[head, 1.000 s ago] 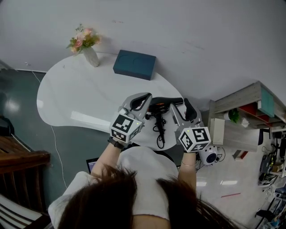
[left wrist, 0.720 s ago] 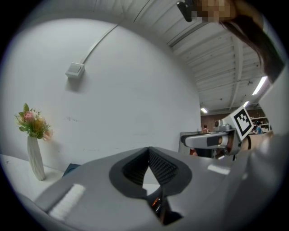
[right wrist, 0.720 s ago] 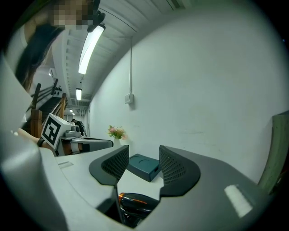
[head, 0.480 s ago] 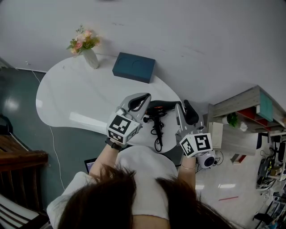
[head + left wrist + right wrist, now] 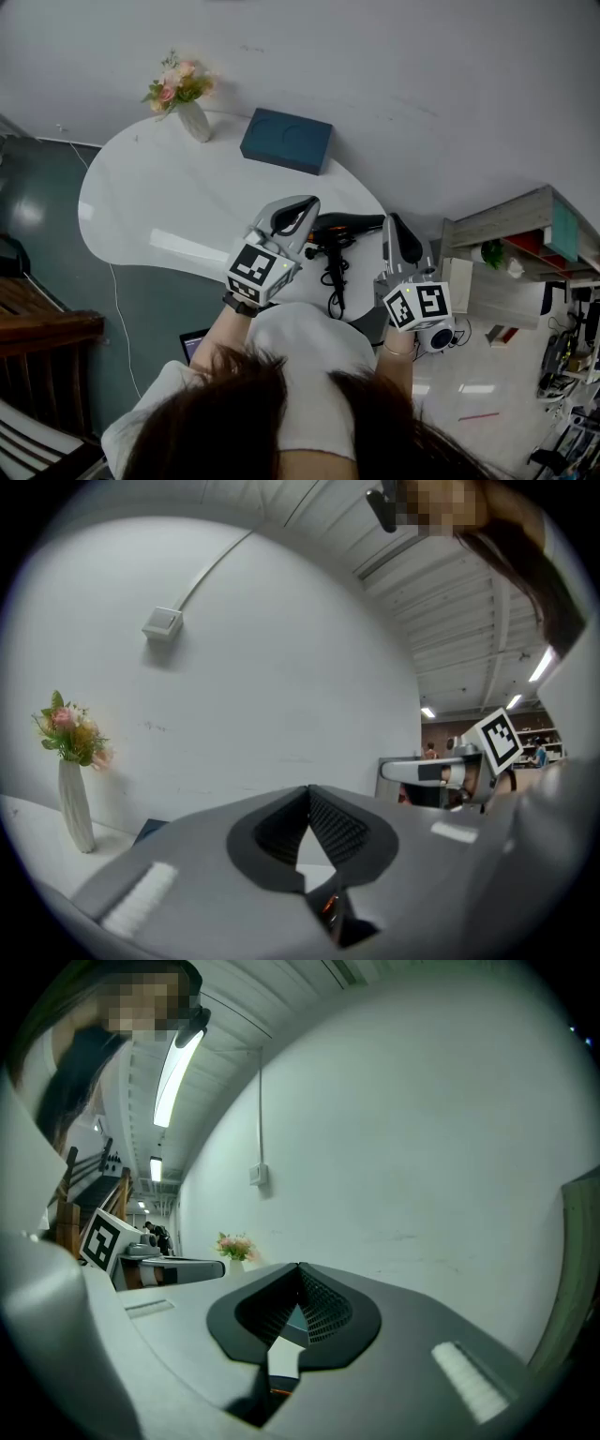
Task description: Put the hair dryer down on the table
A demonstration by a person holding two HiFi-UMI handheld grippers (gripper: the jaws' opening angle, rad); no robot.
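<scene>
The hair dryer (image 5: 345, 226) lies on the white table (image 5: 159, 202), close to its near edge, black body crosswise, handle pointing towards the person and cord (image 5: 336, 284) bunched below it. It sits between the two grippers, held by neither. The left gripper (image 5: 302, 208) is just beside the dryer's left end; whether it touches is unclear. Its fingers (image 5: 342, 829) are pressed together with nothing between them. The right gripper (image 5: 395, 225) stands just off the dryer's right end, its fingers (image 5: 323, 1309) also pressed together and empty. Far across the table stand a vase of flowers (image 5: 186, 101) and a dark teal box (image 5: 285, 140), well apart from the dryer.
</scene>
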